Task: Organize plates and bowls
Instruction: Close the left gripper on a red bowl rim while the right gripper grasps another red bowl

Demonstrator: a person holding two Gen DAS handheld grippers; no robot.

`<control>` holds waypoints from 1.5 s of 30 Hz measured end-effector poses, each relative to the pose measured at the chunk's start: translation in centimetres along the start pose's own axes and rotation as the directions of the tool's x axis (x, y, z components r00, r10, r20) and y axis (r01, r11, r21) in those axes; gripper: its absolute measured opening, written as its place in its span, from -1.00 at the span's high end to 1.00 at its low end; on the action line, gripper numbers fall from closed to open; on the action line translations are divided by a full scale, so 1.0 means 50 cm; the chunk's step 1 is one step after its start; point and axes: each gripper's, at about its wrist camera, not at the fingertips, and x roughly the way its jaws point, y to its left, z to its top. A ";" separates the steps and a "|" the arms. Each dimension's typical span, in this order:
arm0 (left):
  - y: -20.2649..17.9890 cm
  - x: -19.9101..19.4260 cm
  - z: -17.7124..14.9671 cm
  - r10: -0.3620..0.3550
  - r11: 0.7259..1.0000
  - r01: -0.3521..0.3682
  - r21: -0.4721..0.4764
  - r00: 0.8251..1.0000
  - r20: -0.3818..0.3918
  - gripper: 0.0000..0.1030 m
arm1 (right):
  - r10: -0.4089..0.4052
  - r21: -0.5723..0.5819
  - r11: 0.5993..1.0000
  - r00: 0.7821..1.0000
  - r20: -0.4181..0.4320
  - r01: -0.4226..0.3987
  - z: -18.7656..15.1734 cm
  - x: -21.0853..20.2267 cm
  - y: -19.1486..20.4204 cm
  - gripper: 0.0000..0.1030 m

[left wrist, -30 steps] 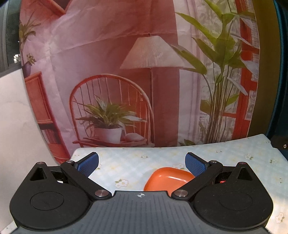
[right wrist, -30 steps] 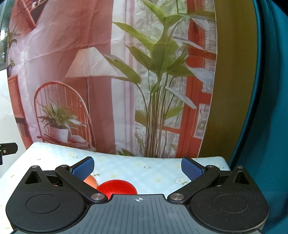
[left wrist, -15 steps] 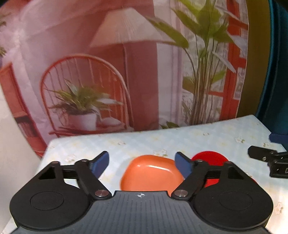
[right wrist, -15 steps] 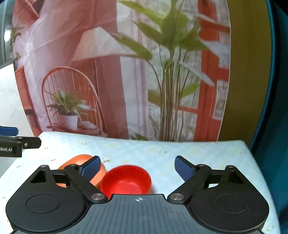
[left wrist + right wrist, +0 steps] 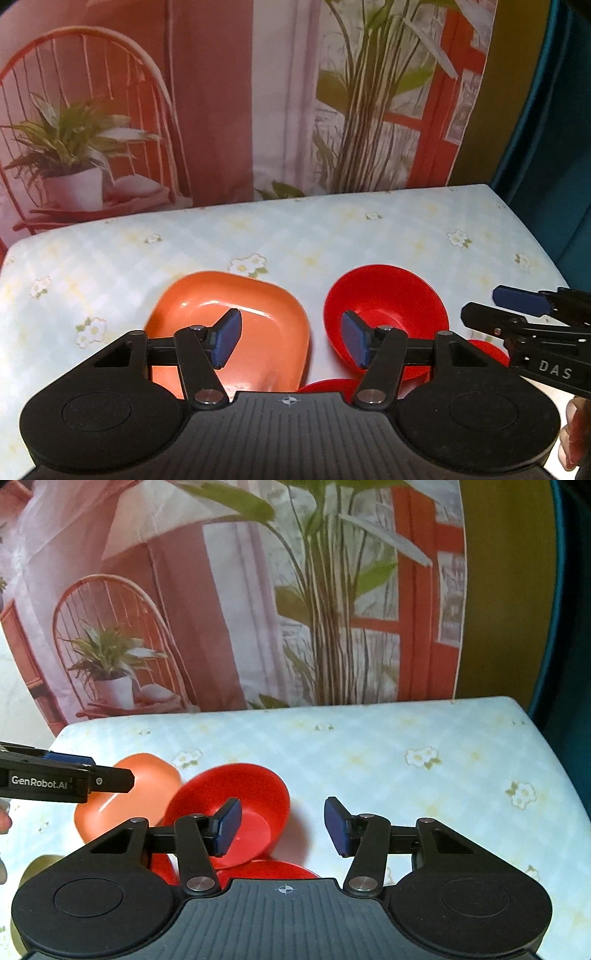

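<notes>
An orange square plate [image 5: 236,325] lies on the flowered tablecloth [image 5: 332,236], with a red bowl [image 5: 388,314] to its right. My left gripper [image 5: 290,341] is open and empty, above the right edge of the plate. My right gripper [image 5: 282,827] is open and empty, just right of the red bowl [image 5: 236,812]; the orange plate [image 5: 144,794] lies beyond it. Another red dish [image 5: 273,871] shows partly behind the right gripper's body, and also in the left wrist view [image 5: 325,386]. The right gripper also shows at the right edge of the left wrist view [image 5: 524,314].
A printed backdrop [image 5: 258,609] with a chair and plants hangs behind the table. A teal curtain [image 5: 554,110] is at the right. An olive-coloured object [image 5: 37,867] shows partly at the lower left of the right wrist view. The table's far edge [image 5: 295,709] meets the backdrop.
Both grippers have tipped down and moved toward the dishes, so the plate and bowl now show in full. Both jaws have narrowed somewhat but stay open.
</notes>
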 end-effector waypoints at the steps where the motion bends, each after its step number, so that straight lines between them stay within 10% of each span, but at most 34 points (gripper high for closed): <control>1: 0.001 0.007 -0.001 -0.002 1.000 0.002 -0.004 1.000 -0.007 -0.21 | 0.001 0.004 1.000 1.000 -0.006 -0.001 -0.002 0.005 -0.003 0.12; 30: 0.002 0.083 -0.007 -0.074 0.997 0.071 -0.038 0.995 -0.070 0.63 | 0.042 0.082 0.996 0.997 -0.065 -0.036 -0.024 0.086 -0.021 0.66; 45: -0.007 0.085 -0.020 -0.103 0.995 0.104 0.011 0.992 -0.066 0.71 | 0.075 0.111 0.991 0.995 -0.070 -0.067 -0.021 0.094 -0.025 0.83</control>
